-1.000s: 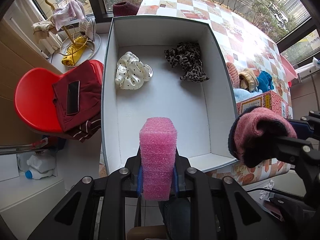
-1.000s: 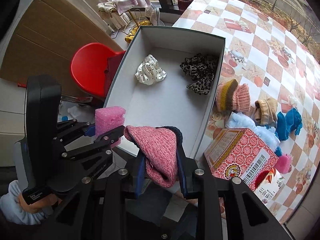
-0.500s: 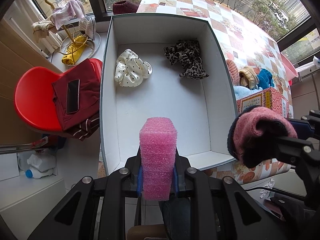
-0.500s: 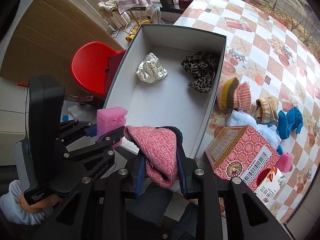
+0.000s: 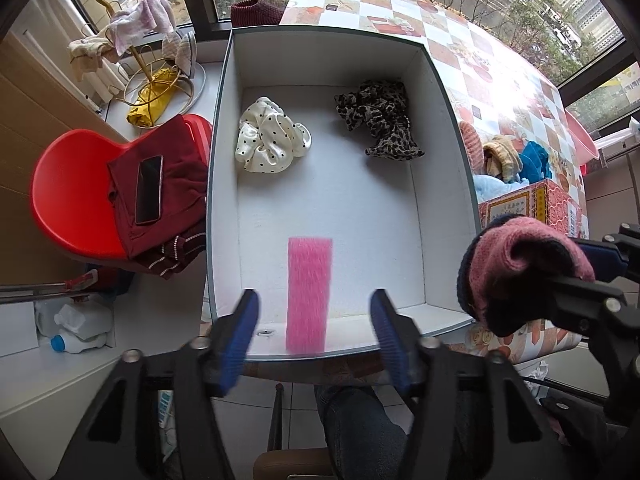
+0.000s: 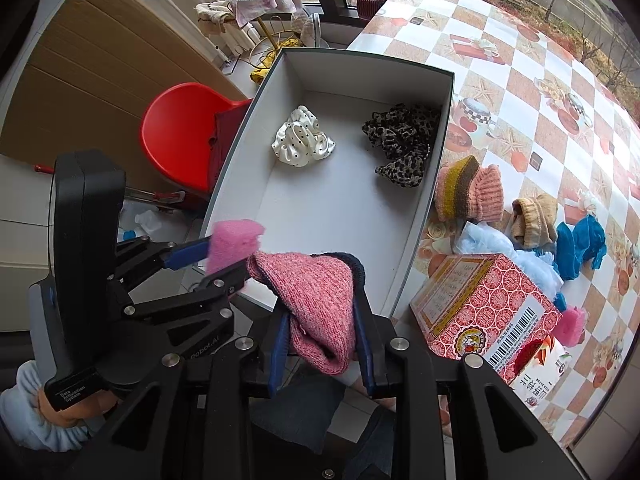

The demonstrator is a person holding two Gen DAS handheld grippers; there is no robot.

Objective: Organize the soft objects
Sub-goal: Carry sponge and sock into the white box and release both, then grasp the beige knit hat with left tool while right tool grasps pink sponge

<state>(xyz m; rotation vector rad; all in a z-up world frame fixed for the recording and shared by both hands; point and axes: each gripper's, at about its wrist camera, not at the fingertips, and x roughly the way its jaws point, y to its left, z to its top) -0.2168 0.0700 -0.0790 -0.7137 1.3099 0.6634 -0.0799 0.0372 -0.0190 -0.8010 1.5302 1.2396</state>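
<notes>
My left tool [image 5: 312,320] is opening, the pink foam block [image 5: 309,294] loose between its pads above the white box's [image 5: 452,184] near end (blurred); my right tool [image 6: 322,340], also opening, holds a pink knit sock [image 6: 316,304].

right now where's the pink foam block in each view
Left wrist: the pink foam block is low centre, blurred, between the opening pads of the left gripper, untouched by them, over the near end of the white box.
Right wrist: pink foam block left of centre, at the box's near-left rim.
Shared landmark: the polka-dot scrunchie in the box.
</notes>
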